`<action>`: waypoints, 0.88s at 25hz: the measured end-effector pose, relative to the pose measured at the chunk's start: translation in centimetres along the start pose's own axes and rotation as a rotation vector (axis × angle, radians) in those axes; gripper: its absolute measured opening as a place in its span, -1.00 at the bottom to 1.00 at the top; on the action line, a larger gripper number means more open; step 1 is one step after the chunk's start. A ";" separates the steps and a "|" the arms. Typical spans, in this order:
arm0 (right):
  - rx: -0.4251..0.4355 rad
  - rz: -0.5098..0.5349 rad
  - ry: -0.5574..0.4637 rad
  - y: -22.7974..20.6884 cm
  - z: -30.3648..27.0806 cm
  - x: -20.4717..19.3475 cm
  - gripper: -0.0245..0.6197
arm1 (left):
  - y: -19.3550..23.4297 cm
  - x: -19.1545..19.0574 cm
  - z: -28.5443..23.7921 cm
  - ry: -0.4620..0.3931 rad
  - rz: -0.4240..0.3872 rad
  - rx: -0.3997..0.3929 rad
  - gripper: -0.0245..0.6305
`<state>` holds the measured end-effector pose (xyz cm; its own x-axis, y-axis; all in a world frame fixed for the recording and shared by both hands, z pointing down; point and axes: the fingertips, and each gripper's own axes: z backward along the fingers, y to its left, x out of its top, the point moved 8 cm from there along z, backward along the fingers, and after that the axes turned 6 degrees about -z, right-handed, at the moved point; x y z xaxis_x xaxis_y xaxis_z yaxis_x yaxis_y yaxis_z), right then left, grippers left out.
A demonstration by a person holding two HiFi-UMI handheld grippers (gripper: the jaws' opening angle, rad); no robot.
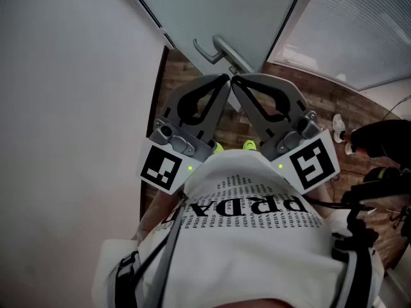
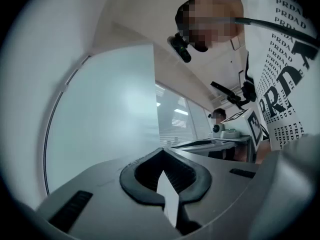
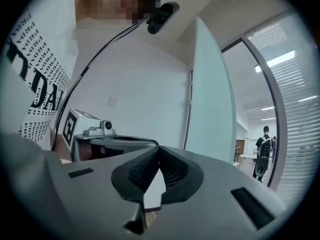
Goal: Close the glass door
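The frosted glass door [image 1: 225,8] stands ahead at the top of the head view, with a metal lever handle [image 1: 218,49] on it. My left gripper [image 1: 225,79] and right gripper [image 1: 235,80] are held side by side against my chest, tips nearly touching each other just below the handle. Both are shut with nothing between the jaws. In the left gripper view the left gripper [image 2: 161,151] points up along the pale door pane [image 2: 105,119]. The right gripper [image 3: 158,148] sees the door's edge [image 3: 207,94] upright beside a dark frame post.
A white wall [image 1: 64,108] runs along the left. Wood-pattern floor [image 1: 321,98] lies to the right, below a blind-covered glass partition [image 1: 359,24]. A person in black [image 1: 385,140] stands at the right. Another person with a backpack [image 3: 262,151] is beyond the doorway.
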<state>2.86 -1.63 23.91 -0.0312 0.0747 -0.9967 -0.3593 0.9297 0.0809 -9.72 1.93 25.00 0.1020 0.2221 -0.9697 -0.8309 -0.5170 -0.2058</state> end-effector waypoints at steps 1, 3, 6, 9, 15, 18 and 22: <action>0.000 0.001 0.000 0.0 0.0 0.0 -0.93 | 0.0 0.0 0.0 0.001 -0.001 -0.001 -0.93; -0.001 0.003 0.001 0.0 0.0 0.1 -0.93 | 0.1 0.1 0.0 0.002 -0.002 -0.003 -0.93; -0.006 0.003 -0.001 0.0 0.0 0.0 -0.93 | 0.0 0.1 0.0 0.000 0.000 -0.001 -0.93; -0.008 0.007 -0.002 0.0 0.1 0.0 -0.93 | -0.1 0.0 -0.1 -0.001 0.002 0.001 -0.93; -0.029 0.013 0.001 -0.1 0.1 0.0 -0.93 | -0.1 -0.2 -0.2 0.007 -0.014 -0.033 -0.93; -0.089 0.016 0.006 -0.9 0.2 0.0 -0.93 | -0.5 -1.0 -0.3 0.021 -0.026 -0.062 -0.93; -0.193 0.088 0.011 -2.6 0.5 -0.3 -0.92 | -1.2 -2.8 -0.1 0.037 0.015 -0.054 -0.93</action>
<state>4.24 -3.92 24.00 -0.0806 0.1477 -0.9857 -0.5265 0.8334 0.1679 -8.97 1.89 27.99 0.1110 0.1834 -0.9767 -0.8018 -0.5642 -0.1971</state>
